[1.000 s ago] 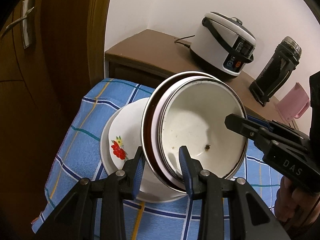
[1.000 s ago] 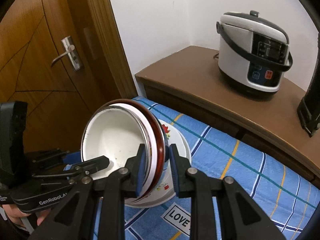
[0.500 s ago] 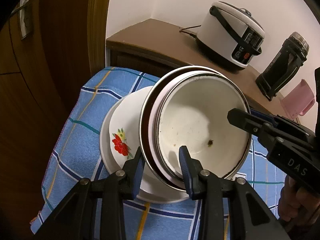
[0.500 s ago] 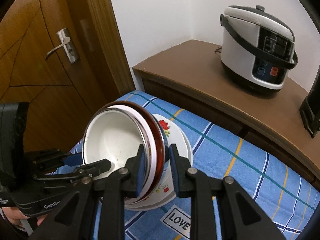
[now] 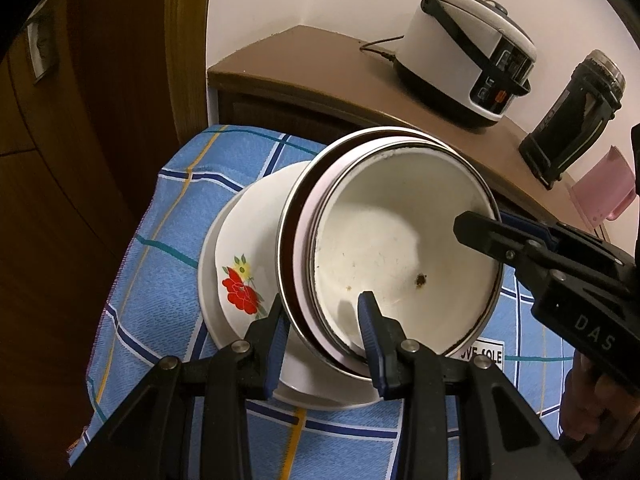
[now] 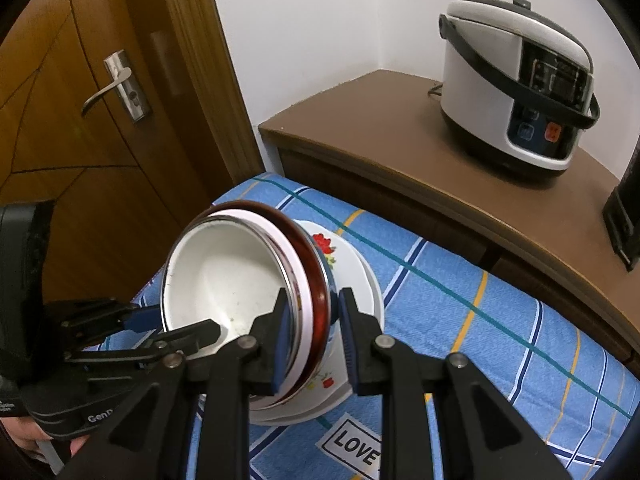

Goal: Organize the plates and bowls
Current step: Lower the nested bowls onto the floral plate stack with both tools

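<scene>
Blue checked tablecloth (image 5: 160, 248) beside a brown cabinet (image 6: 400, 152) carrying a rice cooker (image 6: 516, 92). White floral bowl (image 5: 244, 256) sits on the cloth. Nested stack of bowls (image 5: 400, 256) tipped on edge above it, openings facing the left gripper (image 5: 322, 334). Left gripper clamps the stack's near rim; right gripper (image 6: 314, 330) clamps the opposite rim.

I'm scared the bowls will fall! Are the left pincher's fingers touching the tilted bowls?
Touching. In the left wrist view, the left gripper straddles the nested bowls' rim, one finger inside, one outside, pressed against it.
</scene>
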Demonstrator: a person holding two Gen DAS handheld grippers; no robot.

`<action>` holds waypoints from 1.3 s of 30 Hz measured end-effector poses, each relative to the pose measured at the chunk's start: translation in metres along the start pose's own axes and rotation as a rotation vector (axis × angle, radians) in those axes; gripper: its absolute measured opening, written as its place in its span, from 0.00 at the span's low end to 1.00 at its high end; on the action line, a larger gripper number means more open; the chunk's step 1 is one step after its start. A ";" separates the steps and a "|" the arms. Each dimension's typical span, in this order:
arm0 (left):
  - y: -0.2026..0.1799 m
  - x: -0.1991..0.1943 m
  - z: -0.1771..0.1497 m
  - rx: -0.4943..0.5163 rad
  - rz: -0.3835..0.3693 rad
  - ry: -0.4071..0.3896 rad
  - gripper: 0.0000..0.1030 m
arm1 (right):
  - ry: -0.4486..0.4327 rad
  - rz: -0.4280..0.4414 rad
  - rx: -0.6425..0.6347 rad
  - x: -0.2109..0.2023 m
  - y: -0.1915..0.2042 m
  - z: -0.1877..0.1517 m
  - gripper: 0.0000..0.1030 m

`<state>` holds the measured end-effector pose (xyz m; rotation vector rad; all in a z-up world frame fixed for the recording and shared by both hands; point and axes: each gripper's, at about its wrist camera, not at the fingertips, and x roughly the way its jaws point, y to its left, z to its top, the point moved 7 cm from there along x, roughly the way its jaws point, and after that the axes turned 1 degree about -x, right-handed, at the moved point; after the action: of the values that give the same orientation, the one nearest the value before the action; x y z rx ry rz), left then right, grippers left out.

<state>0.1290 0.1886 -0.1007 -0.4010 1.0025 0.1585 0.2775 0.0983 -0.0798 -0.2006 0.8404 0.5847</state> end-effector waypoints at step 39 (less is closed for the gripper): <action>-0.013 -0.005 -0.006 0.023 -0.012 0.080 0.37 | 0.083 0.045 -0.046 0.007 -0.005 -0.001 0.23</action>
<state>0.1253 0.1745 -0.0959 -0.3944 1.0791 0.1208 0.2830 0.0962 -0.0859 -0.2501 0.9142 0.6417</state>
